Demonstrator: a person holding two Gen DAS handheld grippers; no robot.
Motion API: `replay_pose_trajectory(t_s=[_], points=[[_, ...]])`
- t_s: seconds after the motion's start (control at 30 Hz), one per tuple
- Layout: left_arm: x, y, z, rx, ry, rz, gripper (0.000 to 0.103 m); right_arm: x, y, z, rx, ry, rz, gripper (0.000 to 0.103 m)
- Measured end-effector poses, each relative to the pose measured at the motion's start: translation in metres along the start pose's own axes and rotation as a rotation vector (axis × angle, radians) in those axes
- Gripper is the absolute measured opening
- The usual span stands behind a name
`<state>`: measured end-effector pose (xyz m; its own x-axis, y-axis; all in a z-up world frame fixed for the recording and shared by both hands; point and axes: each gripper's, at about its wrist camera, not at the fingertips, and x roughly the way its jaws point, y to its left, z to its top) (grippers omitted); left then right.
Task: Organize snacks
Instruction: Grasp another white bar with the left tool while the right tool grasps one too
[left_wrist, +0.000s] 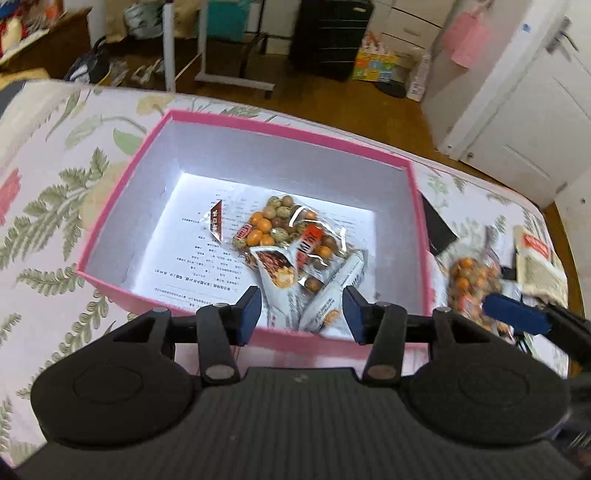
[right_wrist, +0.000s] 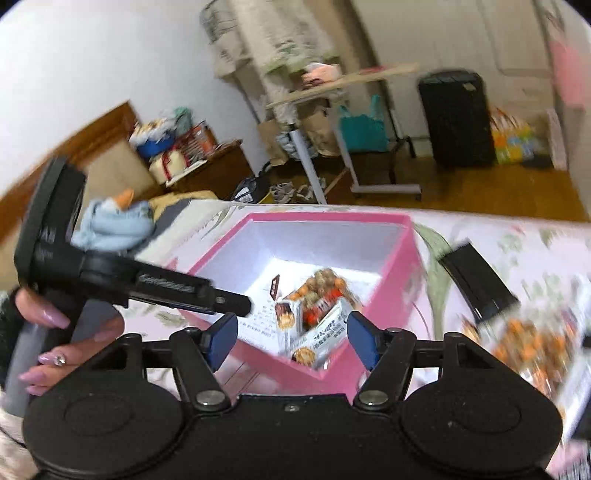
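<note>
A pink box (left_wrist: 288, 127) with white inner walls lies open on the flowered bedspread. Inside it lie a clear packet of orange and speckled nuts (left_wrist: 273, 225) and white snack packets (left_wrist: 280, 273). My left gripper (left_wrist: 301, 314) hovers over the box's near rim, open, with nothing between its blue pads. In the right wrist view my right gripper (right_wrist: 291, 339) is also open and empty above the box's (right_wrist: 402, 280) near corner. Another nut packet (left_wrist: 471, 282) lies on the bed right of the box, blurred, beside my right gripper (left_wrist: 517, 319). A hand holds the left gripper (right_wrist: 236, 304).
A flat black object (right_wrist: 476, 280) lies on the bed right of the box. A beige packet (left_wrist: 539, 266) rests at the bed's far right. A blue cloth (right_wrist: 114, 225) sits at the left. Beyond the bed are wooden floor, a rolling table (right_wrist: 369, 155) and a black suitcase (right_wrist: 454, 118).
</note>
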<state>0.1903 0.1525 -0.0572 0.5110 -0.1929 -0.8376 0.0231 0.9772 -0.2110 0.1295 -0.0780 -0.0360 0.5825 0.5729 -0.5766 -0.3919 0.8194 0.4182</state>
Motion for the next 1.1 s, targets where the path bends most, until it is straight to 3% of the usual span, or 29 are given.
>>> replay_pose_trajectory(t_s=[0.13, 0.4, 0.63, 0.87, 1.0, 1.1], points=[[-0.020, -0.020, -0.012, 0.070, -0.003, -0.021, 0.049, -0.038, -0.019, -0.017, 0.084, 0.008, -0.039, 0.072], [-0.043, -0.084, -0.037, 0.243, -0.025, -0.128, 0.049, -0.097, -0.055, -0.061, 0.134, 0.036, -0.235, 0.074], [-0.015, -0.131, -0.058, 0.338, -0.016, -0.182, 0.047, -0.107, -0.096, -0.100, 0.218, 0.058, -0.364, 0.075], [0.042, -0.170, -0.064, 0.403, -0.033, -0.120, 0.045, -0.096, -0.122, -0.103, 0.148, 0.010, -0.384, 0.067], [0.072, -0.182, -0.057, 0.424, -0.066, -0.060, 0.045, -0.076, -0.134, -0.090, 0.088, -0.053, -0.361, 0.065], [0.096, -0.189, -0.052, 0.443, -0.092, -0.003, 0.045, -0.056, -0.141, -0.085, 0.032, -0.115, -0.399, 0.065]])
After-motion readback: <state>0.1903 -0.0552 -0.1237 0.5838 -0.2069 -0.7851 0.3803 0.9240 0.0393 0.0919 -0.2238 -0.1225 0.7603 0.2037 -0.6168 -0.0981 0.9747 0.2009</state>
